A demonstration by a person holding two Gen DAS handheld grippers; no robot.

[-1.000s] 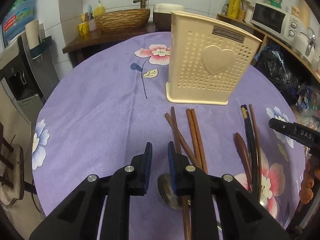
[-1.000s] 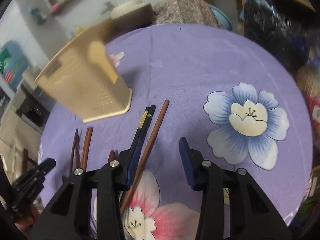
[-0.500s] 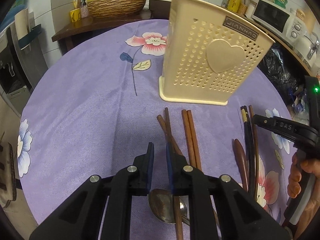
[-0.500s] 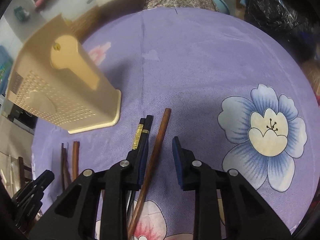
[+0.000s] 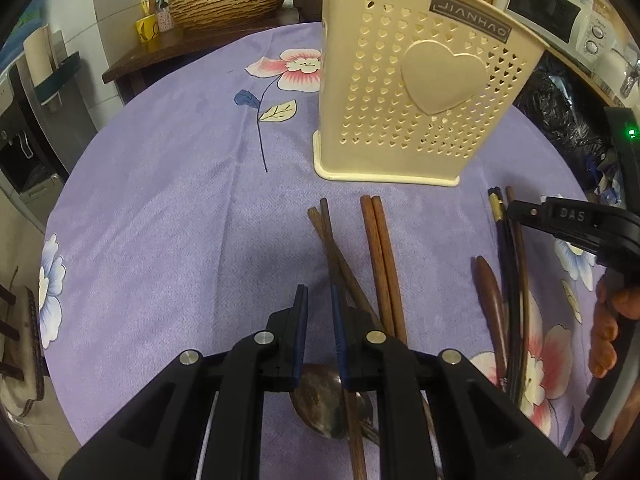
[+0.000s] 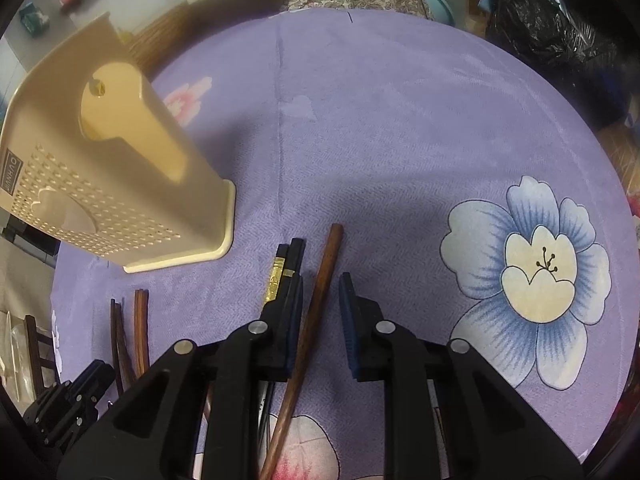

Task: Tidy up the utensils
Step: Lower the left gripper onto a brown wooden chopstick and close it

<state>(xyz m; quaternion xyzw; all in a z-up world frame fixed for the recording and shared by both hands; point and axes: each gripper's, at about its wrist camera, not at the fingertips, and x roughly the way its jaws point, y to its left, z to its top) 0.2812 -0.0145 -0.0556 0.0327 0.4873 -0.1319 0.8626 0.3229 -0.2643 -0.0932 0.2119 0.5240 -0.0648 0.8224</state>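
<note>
A cream perforated utensil holder [image 5: 420, 92] with a heart stands upright on the purple tablecloth; it also shows in the right wrist view [image 6: 112, 176]. Brown chopsticks [image 5: 382, 260] and darker crossed ones [image 5: 334, 248] lie in front of it. A metal spoon [image 5: 320, 404] lies under my left gripper [image 5: 319, 300], which hangs narrowly open and empty above the cloth. My right gripper [image 6: 320, 292] is open, its jaws either side of a single brown chopstick [image 6: 320, 292], with black chopsticks [image 6: 286, 264] just left of its left finger. A dark wooden spoon handle [image 5: 490, 292] lies beside them.
The round table's edge [image 6: 568, 92] curves close on the right, with black bags [image 6: 560, 28] beyond. A wicker basket [image 5: 228, 2] and a side table stand behind the table. A microwave [image 5: 548, 12] sits on a shelf at the far right.
Both grippers have moved forward and lower toward the utensils. The right gripper's jaws have narrowed and now straddle the single brown chopstick. The left gripper's gap is unchanged.
</note>
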